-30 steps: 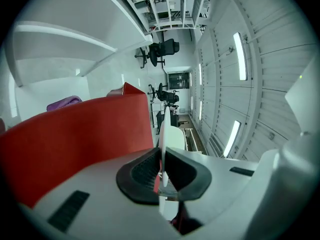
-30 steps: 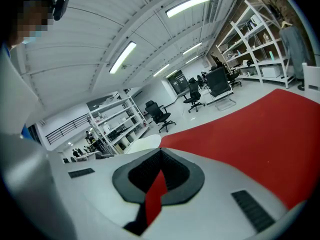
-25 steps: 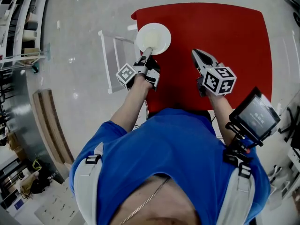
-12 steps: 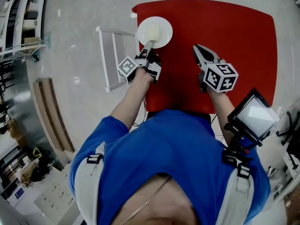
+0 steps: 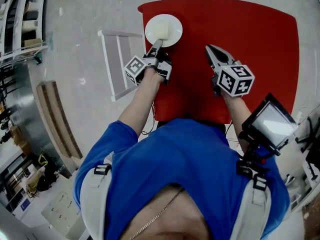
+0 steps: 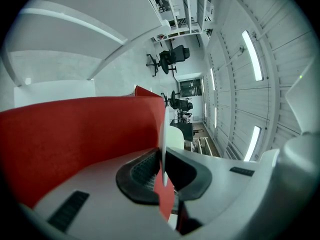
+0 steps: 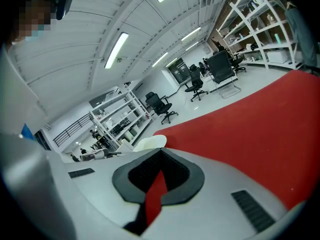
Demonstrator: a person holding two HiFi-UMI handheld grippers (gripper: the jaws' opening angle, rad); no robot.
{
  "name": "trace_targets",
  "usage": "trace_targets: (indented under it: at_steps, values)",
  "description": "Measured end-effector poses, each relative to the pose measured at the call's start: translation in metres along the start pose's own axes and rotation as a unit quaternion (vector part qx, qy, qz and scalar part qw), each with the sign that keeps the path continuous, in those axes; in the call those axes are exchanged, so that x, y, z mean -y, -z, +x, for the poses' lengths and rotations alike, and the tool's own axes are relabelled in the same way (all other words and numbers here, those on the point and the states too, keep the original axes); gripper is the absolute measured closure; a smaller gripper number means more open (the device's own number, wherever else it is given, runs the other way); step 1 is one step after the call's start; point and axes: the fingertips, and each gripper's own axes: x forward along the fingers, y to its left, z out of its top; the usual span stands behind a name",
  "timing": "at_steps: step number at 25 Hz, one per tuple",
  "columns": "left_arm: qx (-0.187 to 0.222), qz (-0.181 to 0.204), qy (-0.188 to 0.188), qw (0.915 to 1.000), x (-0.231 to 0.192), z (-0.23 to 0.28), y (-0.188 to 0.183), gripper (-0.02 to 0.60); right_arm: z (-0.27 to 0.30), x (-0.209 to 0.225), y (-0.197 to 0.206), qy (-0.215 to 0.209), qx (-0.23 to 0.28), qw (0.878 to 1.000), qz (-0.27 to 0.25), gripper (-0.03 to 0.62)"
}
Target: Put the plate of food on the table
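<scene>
Nearest you, your own blue-shirted torso [image 5: 175,169] fills the lower half of the head view and covers the near edge of the red table [image 5: 250,44], so that edge cannot be made out. A dark screen device [image 5: 272,120] by your right forearm juts over the table's near right corner and hides it too. Your right gripper [image 5: 210,49] hovers over the middle of the table, fingers together with nothing between them; in its own view only a sliver of red shows through the gap. Your left gripper [image 5: 158,44] is over the table's left part, fingers clamped on the near rim of the white plate [image 5: 163,30], which that gripper's view shows only edge-on as a thin white line. The plate is at the table's far left corner; you cannot tell whether it rests on the red surface or hangs just above it. The pale food [image 5: 161,32] on it is too washed out to identify. Just off the table's left side stands a white frame [image 5: 117,59], and well beyond that a wooden bench [image 5: 55,126], partly cut off by glare
</scene>
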Motion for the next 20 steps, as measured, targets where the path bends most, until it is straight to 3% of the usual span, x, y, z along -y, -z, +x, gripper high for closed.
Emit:
trace_targets:
  at_steps: [12, 20]
  values:
    - [-0.003, 0.000, -0.024, 0.9997, -0.008, 0.010, 0.000, 0.558, -0.002, 0.003, 0.006, 0.007, -0.003, 1.000, 0.013, 0.592]
    - [-0.011, 0.017, -0.066, 0.9976, -0.013, 0.012, -0.001, 0.560, -0.002, 0.002, 0.005, 0.005, 0.000, 1.000, 0.016, 0.592]
